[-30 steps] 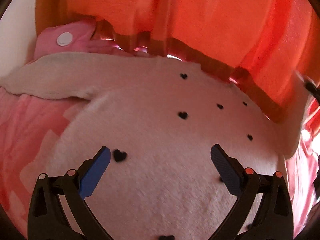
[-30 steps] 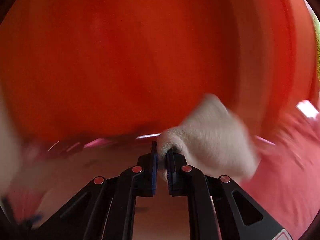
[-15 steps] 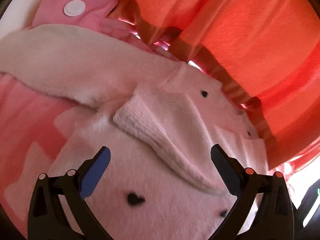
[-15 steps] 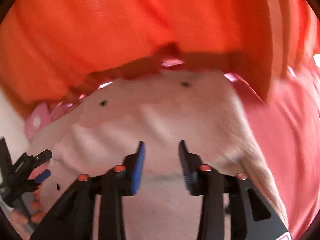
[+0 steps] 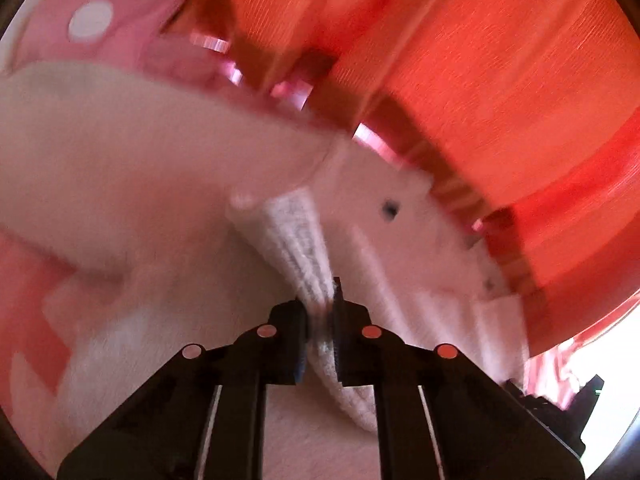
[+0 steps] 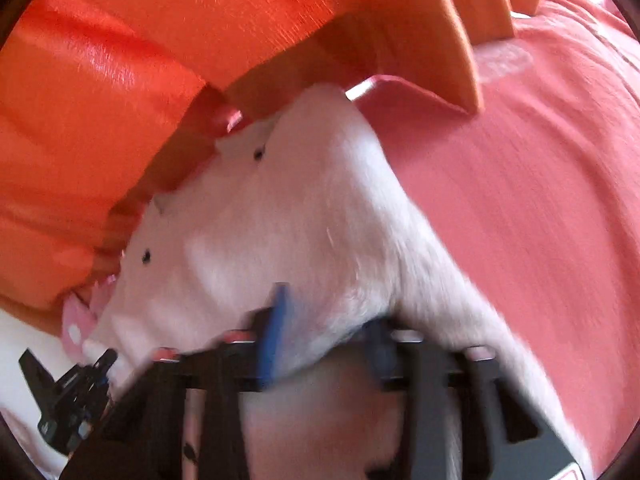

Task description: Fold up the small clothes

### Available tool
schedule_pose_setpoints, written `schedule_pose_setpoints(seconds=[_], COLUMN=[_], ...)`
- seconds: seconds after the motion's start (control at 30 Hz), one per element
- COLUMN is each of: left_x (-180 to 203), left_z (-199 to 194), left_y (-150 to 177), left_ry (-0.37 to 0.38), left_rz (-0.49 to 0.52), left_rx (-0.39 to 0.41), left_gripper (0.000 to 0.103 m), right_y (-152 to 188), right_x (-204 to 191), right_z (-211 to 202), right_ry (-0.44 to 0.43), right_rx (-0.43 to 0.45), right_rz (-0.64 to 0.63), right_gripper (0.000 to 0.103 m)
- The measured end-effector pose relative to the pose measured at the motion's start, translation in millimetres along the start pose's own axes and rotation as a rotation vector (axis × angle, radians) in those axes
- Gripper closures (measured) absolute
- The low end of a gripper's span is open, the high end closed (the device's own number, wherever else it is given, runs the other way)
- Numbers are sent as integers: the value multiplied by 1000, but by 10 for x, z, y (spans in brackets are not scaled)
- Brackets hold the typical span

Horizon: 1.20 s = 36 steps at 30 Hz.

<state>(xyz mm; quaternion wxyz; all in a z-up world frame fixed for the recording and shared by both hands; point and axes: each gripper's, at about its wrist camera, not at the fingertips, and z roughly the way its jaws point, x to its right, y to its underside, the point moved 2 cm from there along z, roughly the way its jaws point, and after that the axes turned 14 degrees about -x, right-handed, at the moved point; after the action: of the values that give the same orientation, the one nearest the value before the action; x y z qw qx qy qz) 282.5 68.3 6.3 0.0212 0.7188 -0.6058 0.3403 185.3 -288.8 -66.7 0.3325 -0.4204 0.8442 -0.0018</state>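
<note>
A fuzzy pale pink sweater point(image 5: 160, 184) with small black hearts lies on a pink bedspread point(image 6: 540, 184). One sleeve is folded across the body, its ribbed cuff point(image 5: 296, 240) pointing toward me. My left gripper point(image 5: 320, 332) is shut on that ribbed cuff. In the right wrist view the sweater point(image 6: 260, 220) bulges up between the fingers of my right gripper point(image 6: 324, 332), which stands open around a fold of its edge. The frame is blurred. The left gripper also shows in the right wrist view point(image 6: 72, 392) at the lower left.
An orange curtain point(image 5: 500, 80) hangs along the far side of the bed, also in the right wrist view point(image 6: 140, 80). A pink garment with a white dot point(image 5: 100, 28) lies beyond the sweater at the left.
The left gripper closed from wide open onto the folded sleeve's cuff. The right gripper let go of the sleeve, opened and dropped low onto the sweater's edge.
</note>
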Motion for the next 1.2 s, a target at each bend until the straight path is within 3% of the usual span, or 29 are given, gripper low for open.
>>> schedule_pose_setpoints(seconds=[0.1, 0.17, 0.2, 0.27, 0.3, 0.37, 0.4, 0.53, 0.6, 0.67, 0.7, 0.73, 0.77, 0.83, 0.87, 0.97, 1.03, 1.13, 1.2], left_x=[260, 364, 368, 311, 170, -75, -152, -180, -260, -371, -496, -571, -706, -1105, -1299, -2073, -2429, -3027, -3310], left_z=[-470, -739, -773, -565, -236, 240, 365, 239, 82, -30, -167, -324, -485, -832, -967, -1349, -1459, -1612, -1597], left_y=[-216, -277, -286, -267, -204, -12, 73, 84, 67, 51, 36, 36, 46, 42, 16, -176, -293, -362, -381], left_ry=[82, 122, 127, 64, 14, -68, -104, -72, -70, -79, -73, -76, -90, -175, -211, -377, -429, -450, -400], left_rz=[89, 120, 128, 136, 112, 78, 76, 53, -10, -69, -113, -141, -168, -249, -283, -411, -482, -624, -730], left_rx=[182, 280, 298, 241, 135, -34, -66, -33, 6, 24, 49, 72, 100, 182, 213, 249, 245, 224, 220], left_gripper=[95, 94, 94, 94, 94, 94, 94, 89, 78, 60, 57, 47, 34, 21, 20, 20, 20, 20, 24], right_y=[-59, -41, -33, -80, -84, -44, -50, -5, 166, 389, 438, 509, 557, 656, 727, 849, 890, 907, 916], right_x=[-224, -319, -303, -167, -44, 185, 168, 62, 31, -137, -294, -422, -583, -817, -915, -1078, -1106, -1136, -1132], right_z=[-476, -718, -731, -389, -182, 80, 40, -123, -240, -364, -373, -397, -406, -384, -365, -241, -225, -180, -155], right_ry=[-130, -161, -133, 43, 116, 141, 143, 213, 252, 294, 293, 277, 258, 250, 252, 270, 264, 263, 266], right_rx=[205, 307, 327, 235, 160, 62, 75, 66, 56, 79, 101, 123, 146, 178, 183, 158, 149, 130, 120], right_rz=[-99, -168, -187, -182, -142, -46, -48, -57, -15, -66, -102, -144, -198, -281, -334, -432, -457, -476, -478], right_gripper=[96, 96, 96, 97, 97, 97, 97, 90, 88, 88, 88, 87, 83, 71, 66, 66, 66, 64, 62])
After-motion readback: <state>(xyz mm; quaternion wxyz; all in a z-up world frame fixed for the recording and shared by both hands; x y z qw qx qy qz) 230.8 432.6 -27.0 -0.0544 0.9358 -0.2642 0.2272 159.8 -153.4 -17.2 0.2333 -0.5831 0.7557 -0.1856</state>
